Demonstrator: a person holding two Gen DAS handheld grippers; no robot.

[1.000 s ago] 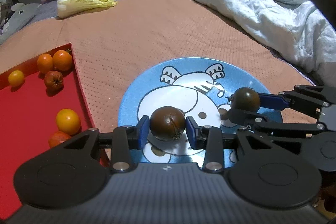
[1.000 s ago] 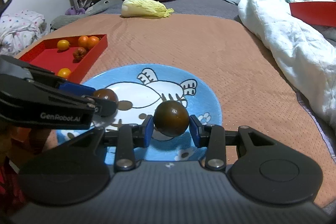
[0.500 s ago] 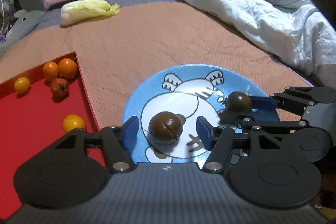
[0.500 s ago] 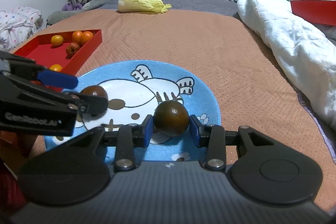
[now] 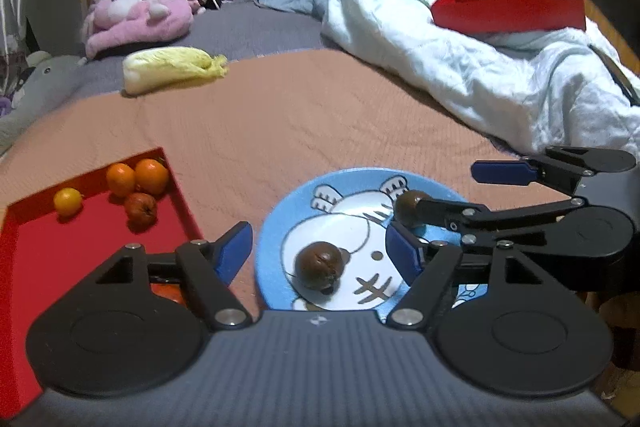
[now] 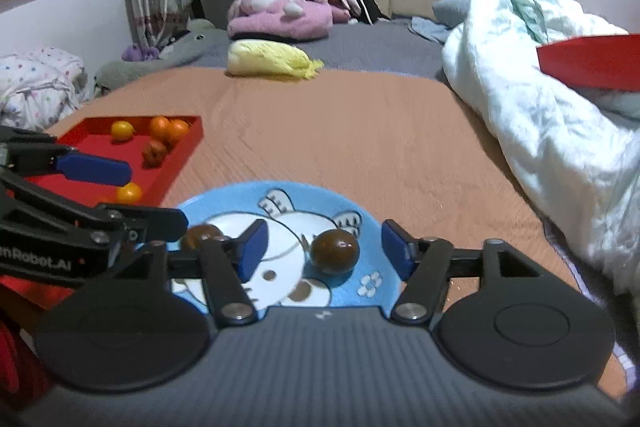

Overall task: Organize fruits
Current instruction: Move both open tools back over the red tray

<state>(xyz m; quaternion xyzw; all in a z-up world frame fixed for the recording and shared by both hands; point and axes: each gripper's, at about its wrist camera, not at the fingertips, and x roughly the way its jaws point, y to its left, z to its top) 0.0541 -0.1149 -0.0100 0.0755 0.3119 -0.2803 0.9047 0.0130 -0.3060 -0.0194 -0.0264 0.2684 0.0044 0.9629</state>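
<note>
Both tools, left tool (image 5: 318, 253) and right tool (image 6: 322, 247), are gaping wide around dark brown round fruits (image 5: 319, 265) lying loose on the blue cartoon plate (image 5: 280, 223); a nudge risks rolling them off.

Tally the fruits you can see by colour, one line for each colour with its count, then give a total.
Dark brown, on the blue plate: 2, one and another
Orange or yellow, in the red tray: 4, at and
Reddish, in the tray: 1
Total: 7; the left gripper hides part of the tray.
</note>
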